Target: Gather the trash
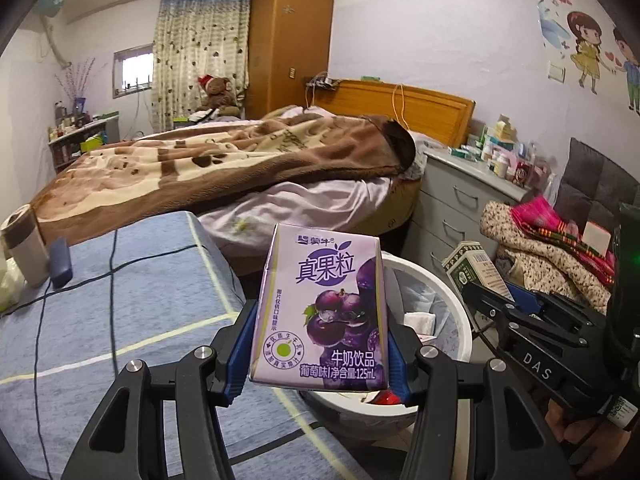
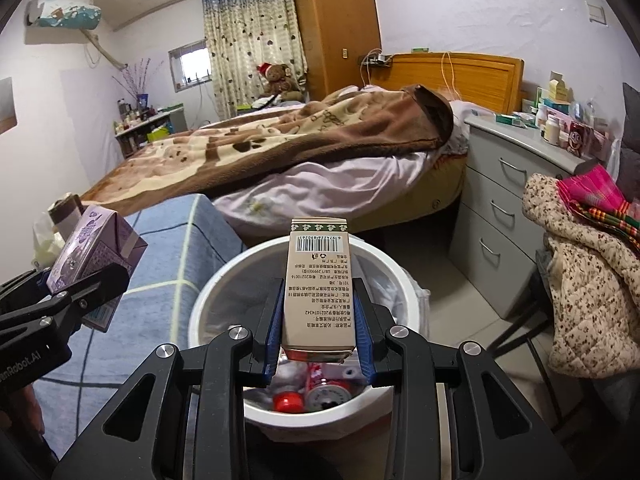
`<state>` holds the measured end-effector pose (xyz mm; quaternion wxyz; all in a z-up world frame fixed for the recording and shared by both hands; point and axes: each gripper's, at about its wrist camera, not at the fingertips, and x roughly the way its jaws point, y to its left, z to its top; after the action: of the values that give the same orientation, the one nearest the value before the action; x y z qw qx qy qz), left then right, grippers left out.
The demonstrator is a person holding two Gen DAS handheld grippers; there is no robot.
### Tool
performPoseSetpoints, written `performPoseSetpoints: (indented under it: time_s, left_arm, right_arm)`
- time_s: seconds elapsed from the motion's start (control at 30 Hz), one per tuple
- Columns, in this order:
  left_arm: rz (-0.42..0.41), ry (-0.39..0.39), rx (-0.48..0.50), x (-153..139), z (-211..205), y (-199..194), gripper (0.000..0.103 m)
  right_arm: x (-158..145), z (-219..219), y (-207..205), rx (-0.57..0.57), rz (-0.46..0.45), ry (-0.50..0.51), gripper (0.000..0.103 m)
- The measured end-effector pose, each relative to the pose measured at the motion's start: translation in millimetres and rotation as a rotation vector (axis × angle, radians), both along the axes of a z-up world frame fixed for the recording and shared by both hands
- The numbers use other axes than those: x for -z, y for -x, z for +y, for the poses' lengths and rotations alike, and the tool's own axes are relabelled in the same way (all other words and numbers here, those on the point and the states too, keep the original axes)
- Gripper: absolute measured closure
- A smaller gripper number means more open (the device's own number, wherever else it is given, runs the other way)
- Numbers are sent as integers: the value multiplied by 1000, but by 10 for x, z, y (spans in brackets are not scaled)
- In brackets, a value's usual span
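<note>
The left gripper is clamped on an upright purple grape-milk carton, its blue pads pressing both narrow sides. Just behind and below the carton stands a round white plastic trash bin lined with a clear bag. The right gripper grips a slim beige cardboard box with a barcode, held directly above that bin, where red-capped bottles lie. Left of both claws spreads a blue checked cloth surface; beyond is a bed under a brown patterned blanket.
</note>
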<state>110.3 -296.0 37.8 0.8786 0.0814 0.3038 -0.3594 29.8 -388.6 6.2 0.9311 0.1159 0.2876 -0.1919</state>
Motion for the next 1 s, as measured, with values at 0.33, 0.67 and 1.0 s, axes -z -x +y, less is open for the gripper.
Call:
performPoseSetpoints:
  time_s: [0.33,0.67,1.0]
  left_arm:
    - [31,-21,30,138,-267,-86,47]
    - [57,-9,21,226,-299,-174,36]
    - [44,-3,-27,166,-103,-157,35]
  right_arm:
    - [108,-138,-58,11,34,-15,70]
    - [199,-184,-140,14,64,-10,35]
    - [130,-136,-84,18,35,-10,35]
